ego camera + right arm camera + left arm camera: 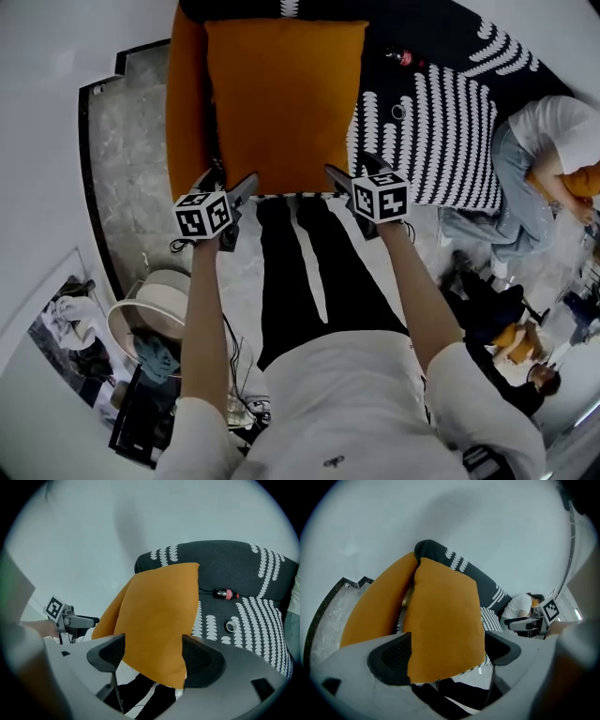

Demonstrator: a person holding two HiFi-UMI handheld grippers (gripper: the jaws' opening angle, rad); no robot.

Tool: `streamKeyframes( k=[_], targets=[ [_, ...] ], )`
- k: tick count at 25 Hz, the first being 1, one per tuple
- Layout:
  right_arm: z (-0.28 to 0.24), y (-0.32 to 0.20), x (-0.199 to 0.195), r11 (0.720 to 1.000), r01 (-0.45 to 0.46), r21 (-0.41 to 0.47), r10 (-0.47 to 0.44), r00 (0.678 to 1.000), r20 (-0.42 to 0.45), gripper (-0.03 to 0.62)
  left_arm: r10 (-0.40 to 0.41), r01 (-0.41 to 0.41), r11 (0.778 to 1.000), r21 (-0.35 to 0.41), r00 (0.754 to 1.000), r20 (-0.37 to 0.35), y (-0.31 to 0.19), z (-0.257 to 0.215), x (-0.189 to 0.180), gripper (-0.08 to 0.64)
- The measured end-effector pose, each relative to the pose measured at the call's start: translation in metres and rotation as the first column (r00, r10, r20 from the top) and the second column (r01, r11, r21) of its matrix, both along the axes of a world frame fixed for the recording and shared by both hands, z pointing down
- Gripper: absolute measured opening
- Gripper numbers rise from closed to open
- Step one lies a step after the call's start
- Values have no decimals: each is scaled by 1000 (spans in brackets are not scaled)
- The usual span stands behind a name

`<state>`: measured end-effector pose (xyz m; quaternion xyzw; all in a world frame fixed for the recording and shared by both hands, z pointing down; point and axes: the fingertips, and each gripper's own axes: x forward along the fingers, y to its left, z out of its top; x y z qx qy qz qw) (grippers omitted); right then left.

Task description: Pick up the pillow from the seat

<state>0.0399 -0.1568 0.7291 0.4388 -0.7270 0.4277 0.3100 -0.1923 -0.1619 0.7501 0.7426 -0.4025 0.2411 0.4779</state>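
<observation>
Head view: the orange pillow (281, 103) lies flat on the seat of a black sofa (450, 122) patterned with white dots. Its left edge overlaps a second orange cushion (186, 103). The left gripper (230, 183) is at the pillow's near left corner, at about 7 o'clock from its middle. The right gripper (356, 171) is at the near right corner, at about 5 o'clock. A small bottle (398, 56) and a roll of tape (399, 112) lie on the sofa at 3 o'clock from the pillow. A person (553, 141) in a white top sits farther out the same way.

Left gripper view: the jaws stand apart with the pillow's corner between them. The pillow's edge runs close along the pad at 9 o'clock, and a gap shows before the pad at 3 o'clock, so nothing is clamped. The second cushion rises at 10 o'clock.

Right gripper view: the jaws are apart here too, and the pillow's other near corner hangs between the two pads without being squeezed. The bottle and tape show at 2 o'clock on the sofa, and the left gripper at 9 o'clock.
</observation>
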Motion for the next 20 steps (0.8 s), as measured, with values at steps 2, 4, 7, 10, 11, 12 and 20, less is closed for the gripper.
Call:
streamKeyframes(
  k=[2, 4, 7, 10, 11, 12, 20],
  targets=[
    [9, -1, 6, 1000, -23, 1, 23, 1000, -15, 347, -10, 10, 1000, -9, 1000, 18, -4, 14, 0, 493],
    [19, 0, 10, 999, -47, 1, 47, 999, -23, 367, -2, 2, 1000, -17, 1000, 21, -6, 24, 4, 508],
    [36, -1, 15, 997, -80, -12, 80, 996, -31, 397, 39, -38, 999, -19, 998, 42, -11, 40, 10, 534],
    [51, -2, 15, 994, -110, -27, 110, 994, -28, 418, 38, -37, 999, -14, 997, 72, -20, 53, 8, 558],
    [55, -4, 13, 993, -117, -29, 116, 993, -29, 426, 26, -25, 1000, -15, 997, 73, -24, 56, 7, 562],
    [60, -6, 12, 992, -121, -29, 120, 992, -32, 431, 17, -16, 1000, -16, 997, 74, -28, 59, 5, 569],
    [85, -26, 2, 994, -103, -26, 100, 991, -90, 456, 39, -36, 998, -41, 998, 58, -47, 79, 5, 591]
  ],
)
